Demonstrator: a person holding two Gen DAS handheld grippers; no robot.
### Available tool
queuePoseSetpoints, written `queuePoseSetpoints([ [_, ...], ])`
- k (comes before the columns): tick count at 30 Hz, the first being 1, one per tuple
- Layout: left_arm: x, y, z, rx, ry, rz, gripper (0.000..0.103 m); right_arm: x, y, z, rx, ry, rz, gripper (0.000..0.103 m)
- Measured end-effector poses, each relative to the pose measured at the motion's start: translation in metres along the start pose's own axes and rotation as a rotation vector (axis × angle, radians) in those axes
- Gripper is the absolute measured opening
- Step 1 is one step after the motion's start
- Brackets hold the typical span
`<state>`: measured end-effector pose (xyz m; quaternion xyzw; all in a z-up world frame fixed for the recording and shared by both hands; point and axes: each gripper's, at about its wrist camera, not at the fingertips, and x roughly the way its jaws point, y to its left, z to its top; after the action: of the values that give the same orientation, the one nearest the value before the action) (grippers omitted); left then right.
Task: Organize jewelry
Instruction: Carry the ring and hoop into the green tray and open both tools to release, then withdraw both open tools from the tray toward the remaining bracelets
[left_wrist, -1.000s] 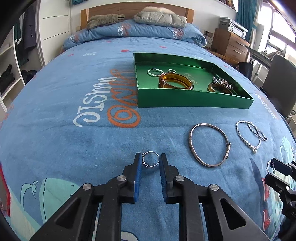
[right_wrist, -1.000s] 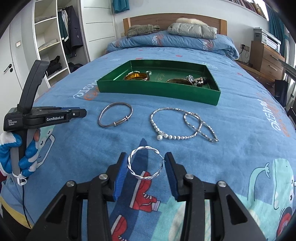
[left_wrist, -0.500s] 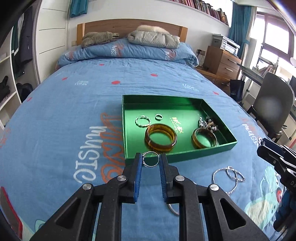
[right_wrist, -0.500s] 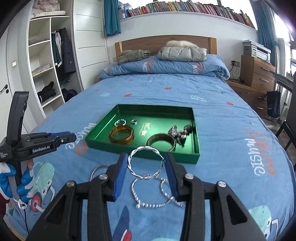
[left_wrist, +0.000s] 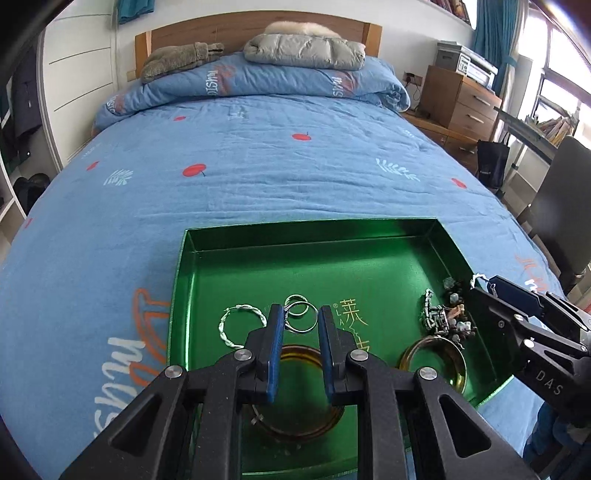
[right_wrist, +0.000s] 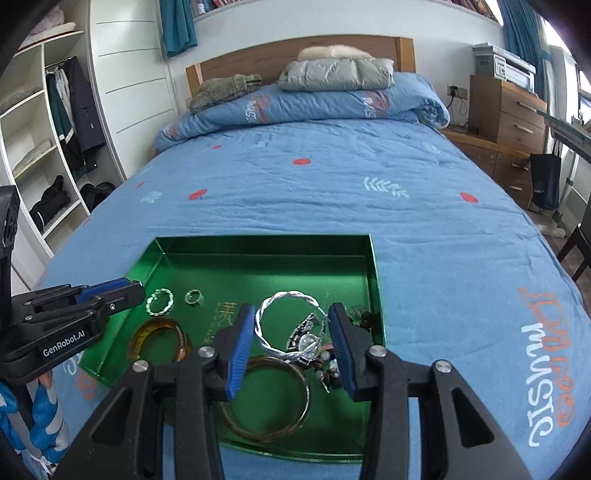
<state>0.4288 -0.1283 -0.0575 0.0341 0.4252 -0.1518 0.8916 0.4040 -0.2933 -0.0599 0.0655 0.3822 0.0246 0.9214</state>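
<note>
A green tray (left_wrist: 306, 236) (right_wrist: 258, 247) lies on the blue bed. My left gripper (left_wrist: 301, 319) is shut on a small silver ring (left_wrist: 302, 317) and holds it over the tray's middle. My right gripper (right_wrist: 291, 328) is shut on a twisted silver bangle (right_wrist: 284, 325) and holds it over the tray's right part. In the tray lie an amber bangle (right_wrist: 159, 339), a thin gold bangle (right_wrist: 273, 402), a twisted silver ring (left_wrist: 236, 326) (right_wrist: 159, 301), a small ring (right_wrist: 194, 296) and a beaded bracelet pile (left_wrist: 450, 314).
Folded duvet and clothes (left_wrist: 303, 48) lie at the headboard. A wooden dresser (right_wrist: 506, 110) stands right of the bed, a chair (left_wrist: 561, 206) nearer right, and open wardrobe shelves (right_wrist: 40, 155) stand on the left.
Both grippers have moved forward from the bed's near end to above the tray, each still carrying its piece. The bracelets left on the bedcover have passed out of view.
</note>
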Motion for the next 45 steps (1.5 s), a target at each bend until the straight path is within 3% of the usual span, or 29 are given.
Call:
queuePoseSetpoints([
  [5,0.04,-0.014,0.004,0.017,0.075,0.054,0.018,0.037,-0.01,-0.007,-0.004,0.118,-0.039,0.039],
  [12,0.061,-0.013,-0.002,0.015,0.117,0.106,0.02,0.042,-0.018,-0.007,-0.003,0.145,-0.037,0.04],
  [14,0.059,-0.011,-0.002,0.015,0.116,0.099,0.027,0.038,-0.019,-0.006,0.007,0.142,-0.021,0.041],
  [15,0.054,-0.011,-0.001,0.02,0.101,0.101,0.036,0.034,-0.02,-0.006,0.014,0.132,-0.016,0.043],
  [16,0.048,-0.011,-0.001,0.024,0.081,0.106,0.047,0.026,-0.021,-0.007,0.023,0.117,-0.006,0.046],
  [18,0.032,-0.008,-0.001,0.019,0.043,0.1,0.059,0.014,-0.022,-0.005,0.031,0.089,0.014,0.053],
  [23,-0.022,-0.001,-0.005,0.028,-0.04,0.106,0.062,-0.034,-0.02,-0.006,0.027,0.014,0.028,0.054],
  [25,-0.046,0.0,-0.012,0.028,-0.066,0.119,0.069,-0.056,-0.017,-0.01,0.026,-0.016,0.037,0.054],
  [31,-0.117,0.001,-0.051,0.008,-0.121,0.104,0.074,-0.12,0.005,-0.038,-0.036,-0.075,0.05,0.055],
  [45,-0.255,-0.008,-0.155,0.006,-0.255,0.201,0.087,-0.247,0.047,-0.126,-0.072,-0.145,0.077,0.057],
])
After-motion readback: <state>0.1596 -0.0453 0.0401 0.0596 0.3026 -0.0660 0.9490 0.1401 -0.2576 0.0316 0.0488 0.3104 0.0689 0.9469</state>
